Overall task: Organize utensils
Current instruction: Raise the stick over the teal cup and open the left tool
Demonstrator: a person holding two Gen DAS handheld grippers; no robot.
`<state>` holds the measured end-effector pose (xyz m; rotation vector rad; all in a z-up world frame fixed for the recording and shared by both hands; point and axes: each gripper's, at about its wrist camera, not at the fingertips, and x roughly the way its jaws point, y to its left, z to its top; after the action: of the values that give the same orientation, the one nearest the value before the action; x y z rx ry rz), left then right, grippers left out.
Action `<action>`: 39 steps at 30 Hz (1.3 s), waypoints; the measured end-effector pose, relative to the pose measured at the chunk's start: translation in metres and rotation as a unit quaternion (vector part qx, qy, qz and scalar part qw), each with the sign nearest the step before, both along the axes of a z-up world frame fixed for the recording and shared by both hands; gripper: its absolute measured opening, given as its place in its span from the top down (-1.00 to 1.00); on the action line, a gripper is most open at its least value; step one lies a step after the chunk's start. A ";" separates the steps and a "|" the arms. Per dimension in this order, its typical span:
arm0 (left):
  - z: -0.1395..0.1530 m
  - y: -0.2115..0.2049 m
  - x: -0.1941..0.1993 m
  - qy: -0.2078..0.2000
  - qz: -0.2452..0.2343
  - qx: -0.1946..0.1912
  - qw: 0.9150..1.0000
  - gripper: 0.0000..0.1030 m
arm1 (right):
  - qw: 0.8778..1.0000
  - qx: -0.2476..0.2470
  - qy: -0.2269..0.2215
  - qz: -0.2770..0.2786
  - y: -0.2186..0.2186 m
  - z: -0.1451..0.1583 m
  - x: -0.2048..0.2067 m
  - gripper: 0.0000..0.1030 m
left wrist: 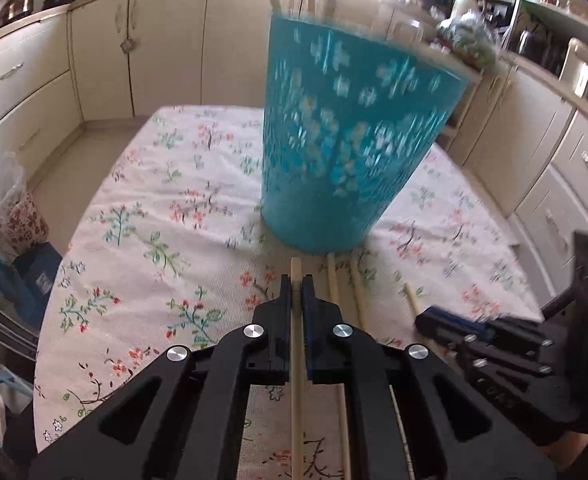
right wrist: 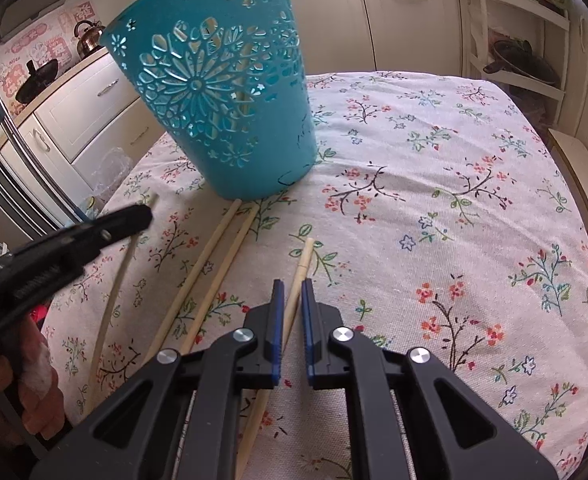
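**Lifting one chopstick toward the teal basket**

Pinching a single chopstick (left wrist: 296,280) in the left tool (left wrist: 296,284), jaws pressed together on the shaft just in front of the teal basket (left wrist: 346,140), tip pointing at its foot. Straddling a second chopstick (right wrist: 300,272) with the right tool (right wrist: 292,286), jaws drawn nearly together around it; cannot tell whether the pads actually press it. Lying loose on the counter (right wrist: 474,128), two more chopsticks (right wrist: 214,256) with tips touching or just under the basket's base. Standing upright on the floral cloth, basket with sticks already showing through its cut-outs. Judged step: carrying a picked stick to the basket. Next move calls for raising the held stick above the rim, tipping it steeper, then dropping it inside without knocking the light basket over.
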<state>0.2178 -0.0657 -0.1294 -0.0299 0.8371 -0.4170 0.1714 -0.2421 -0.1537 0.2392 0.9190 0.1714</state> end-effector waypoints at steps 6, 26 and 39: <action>0.044 0.015 -0.012 -0.073 0.006 -0.053 0.996 0.90 | 0.999 0.035 0.003 -0.003 -0.011 -0.002 0.001 0.82; 0.189 0.017 -0.009 -0.262 0.033 -0.151 0.953 0.90 | 0.999 0.035 0.001 -0.004 -0.010 -0.003 0.001 0.82; 0.224 0.002 0.049 -0.318 0.111 -0.160 0.928 0.90 | 0.999 0.034 0.000 -0.004 -0.010 -0.004 0.000 0.82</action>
<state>0.2664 -0.0636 0.0945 -0.2755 0.1156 -0.3154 0.1718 -0.2518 -0.1576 0.3069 0.9125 0.1952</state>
